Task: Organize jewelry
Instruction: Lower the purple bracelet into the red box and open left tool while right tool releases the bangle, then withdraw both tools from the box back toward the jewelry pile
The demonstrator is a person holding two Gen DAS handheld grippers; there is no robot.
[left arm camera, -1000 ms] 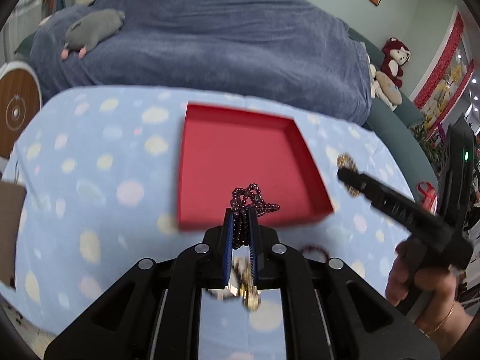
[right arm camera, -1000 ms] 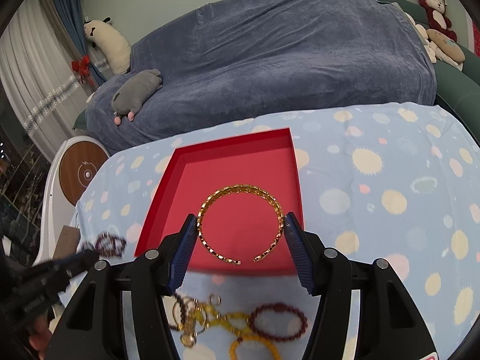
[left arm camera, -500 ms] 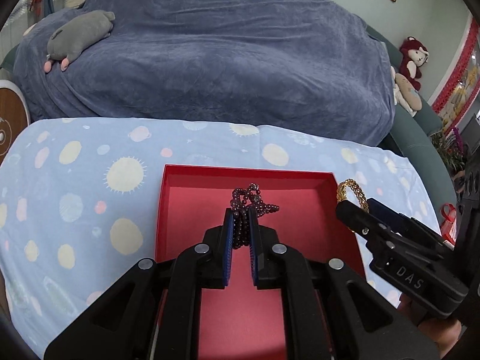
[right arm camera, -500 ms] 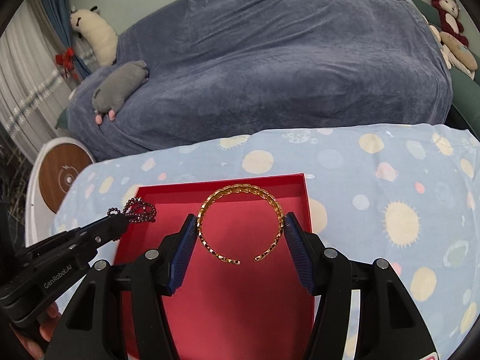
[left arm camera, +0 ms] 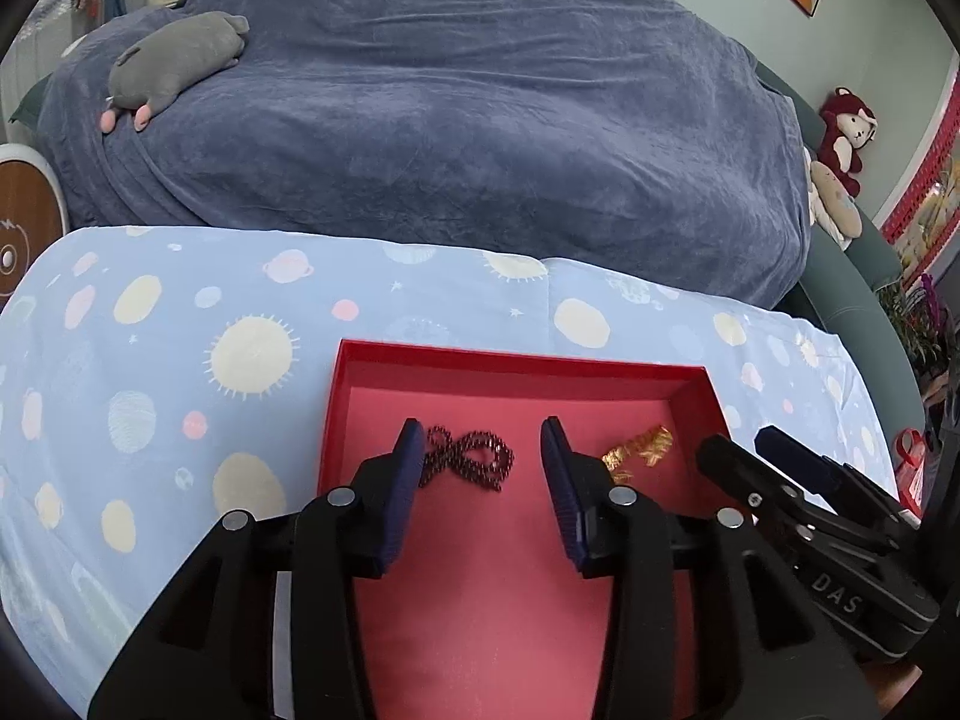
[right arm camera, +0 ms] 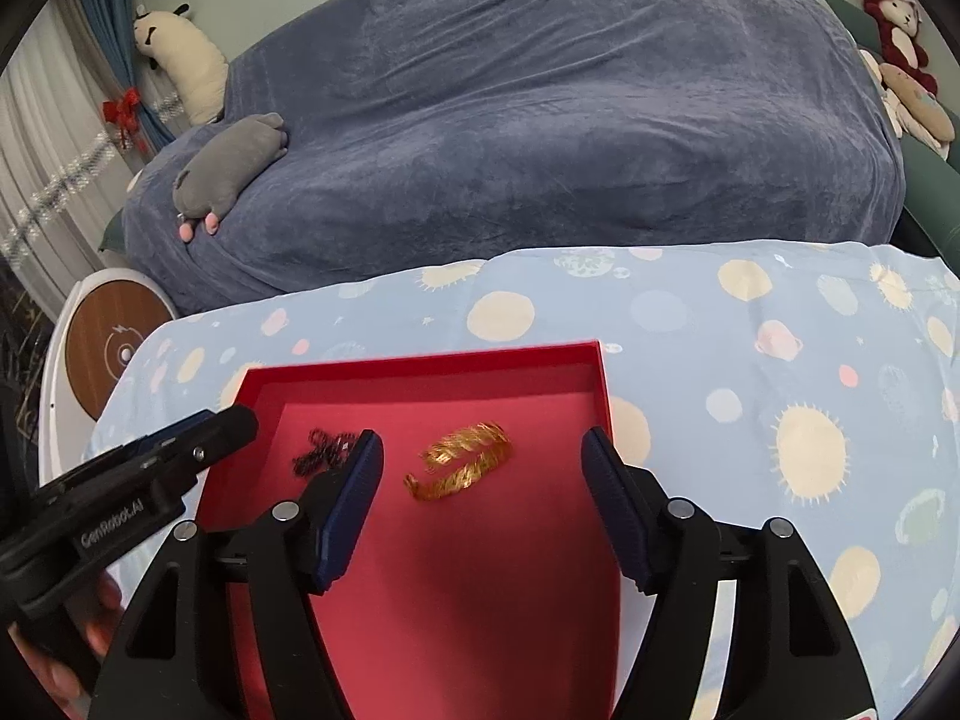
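Both grippers have their blue-padded fingers spread wide, with nothing held between them. On the left gripper (left arm camera: pixel 480 462), the fingers frame a dark beaded bracelet (left arm camera: pixel 471 461) that lies loose on the floor of the red box (left arm camera: pixel 516 360), twisted into a figure-eight shape; whether the left pad touches it cannot be told. On the right gripper (right arm camera: pixel 480 468), the fingers (right arm camera: pixel 360 480) sit on either side of a gold cuff bracelet (right arm camera: pixel 462 459), which rests on the box floor, apart from both pads and blurred in this view. The two pieces lie side by side near the middle of the box, the beaded one on the left, the gold one on the right, not touching. Each gripper shows at the edge of the other's view, close beside it above the box. The shallow red box sits on a pale blue tablecloth (right arm camera: pixel 750 360) printed with suns and planets. Behind the table is a sofa under a dark blue throw (left arm camera: pixel 450 120), with a grey plush toy (left arm camera: pixel 180 60) lying on its left end.
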